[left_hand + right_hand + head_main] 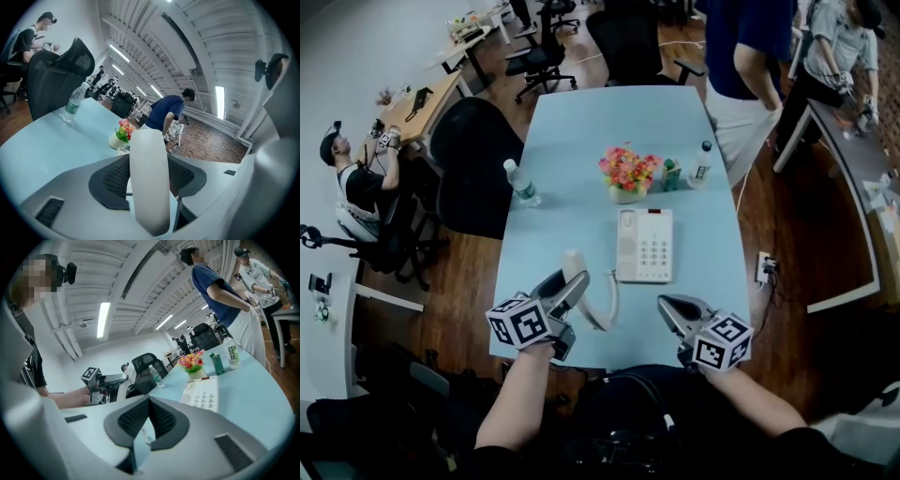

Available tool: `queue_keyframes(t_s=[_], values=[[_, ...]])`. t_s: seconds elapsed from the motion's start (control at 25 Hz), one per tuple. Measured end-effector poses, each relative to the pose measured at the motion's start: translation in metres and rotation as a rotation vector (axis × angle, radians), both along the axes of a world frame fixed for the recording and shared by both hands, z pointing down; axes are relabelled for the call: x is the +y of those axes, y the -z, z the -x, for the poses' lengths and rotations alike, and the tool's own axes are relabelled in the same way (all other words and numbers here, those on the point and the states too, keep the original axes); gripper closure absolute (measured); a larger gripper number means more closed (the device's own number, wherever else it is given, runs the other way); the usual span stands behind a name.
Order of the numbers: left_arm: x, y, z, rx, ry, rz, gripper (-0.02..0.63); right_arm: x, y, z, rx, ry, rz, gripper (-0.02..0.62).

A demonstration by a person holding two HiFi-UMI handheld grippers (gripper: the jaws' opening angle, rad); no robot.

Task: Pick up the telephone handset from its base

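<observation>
The white telephone base (644,246) with its keypad lies on the pale blue table (581,122), its cradle bare. The white handset (574,266) is off the base, left of it and near the table's front edge, with my left gripper (566,292) shut on it. In the left gripper view the handset (149,183) stands upright between the dark pads (110,180). Its cord (610,298) runs back toward the base. My right gripper (673,312) hovers at the front edge just below the base, jaws together and holding nothing. In the right gripper view the base (202,393) lies ahead to the right.
Behind the phone stand a flower pot (628,174), a green can (671,174) and a small bottle (701,164); a water bottle (522,183) is at the left edge. A black chair (473,164) stands left, and a person (745,56) at the far right corner.
</observation>
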State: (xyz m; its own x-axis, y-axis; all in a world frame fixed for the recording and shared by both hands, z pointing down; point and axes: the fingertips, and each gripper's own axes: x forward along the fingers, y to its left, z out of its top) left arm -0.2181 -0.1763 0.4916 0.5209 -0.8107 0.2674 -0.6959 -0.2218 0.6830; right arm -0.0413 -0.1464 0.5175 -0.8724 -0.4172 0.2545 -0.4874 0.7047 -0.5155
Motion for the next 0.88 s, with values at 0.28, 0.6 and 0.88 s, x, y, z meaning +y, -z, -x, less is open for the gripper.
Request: queue_keyframes(t_s=[0.28, 0.6, 0.88], values=[[0.036, -0.011, 0.029, 0.054, 0.064, 0.029, 0.364, 0.01, -0.005, 0.02, 0.031, 0.066, -0.014, 0.58], [0.045, -0.016, 0.015, 0.066, 0.041, 0.036, 0.364, 0.016, -0.004, 0.027, 0.047, 0.09, -0.028, 0.58], [0.039, -0.014, 0.0, 0.035, -0.002, 0.035, 0.364, 0.019, -0.007, 0.024, 0.06, 0.075, -0.028, 0.581]])
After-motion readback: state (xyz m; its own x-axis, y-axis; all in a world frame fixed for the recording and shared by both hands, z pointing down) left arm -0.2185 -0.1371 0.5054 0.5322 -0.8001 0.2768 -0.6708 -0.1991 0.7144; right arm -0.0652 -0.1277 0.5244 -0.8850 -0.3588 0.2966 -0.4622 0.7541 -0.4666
